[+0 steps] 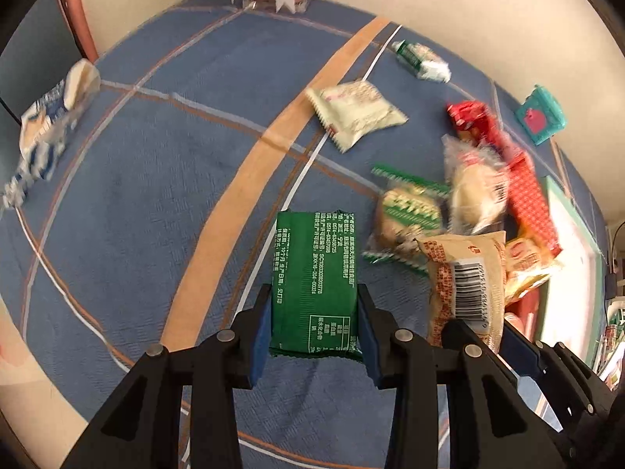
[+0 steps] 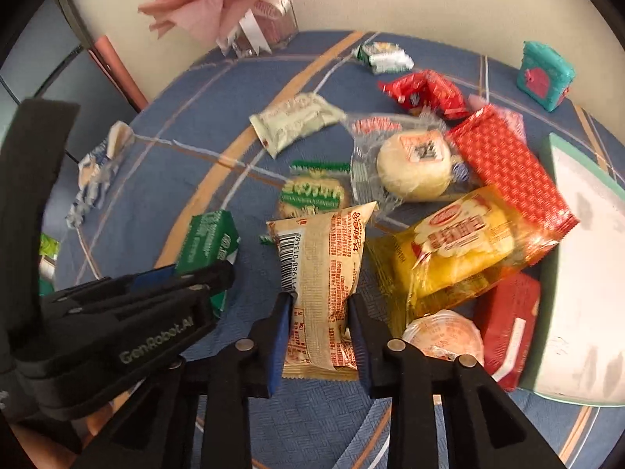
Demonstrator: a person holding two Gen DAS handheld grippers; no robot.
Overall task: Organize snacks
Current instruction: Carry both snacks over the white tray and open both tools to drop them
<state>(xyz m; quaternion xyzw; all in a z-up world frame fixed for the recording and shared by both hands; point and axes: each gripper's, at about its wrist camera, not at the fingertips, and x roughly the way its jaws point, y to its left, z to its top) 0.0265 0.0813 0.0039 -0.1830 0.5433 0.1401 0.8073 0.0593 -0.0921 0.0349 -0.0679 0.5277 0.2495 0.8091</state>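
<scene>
Blue cloth with orange and white stripes covers the table [image 1: 156, 179], and snacks lie scattered over it.

The left tongs [image 1: 314, 324] are closed on a green packet [image 1: 314, 273], with one blue pad on each long edge. Its long axis runs along the fingers, pointing away from the camera. The right tongs [image 2: 318, 336] hold a beige packet [image 2: 328, 273] with a barcode in the same way, long axis forward, pads pressing its sides. The two tongs stand just beside each other, the left ones at the left of the right ones.

Further out, the other snacks lie in a heap ahead of the right tongs: a yellow bag [image 2: 461, 246], a round bun [image 2: 414, 168] and a red box [image 2: 504, 168]. A white box [image 2: 586, 265] with a green rim stands at the far right, touching this heap. If the packets must go there, I judge that the right hand is nearer and that the left must cross over the heap.
</scene>
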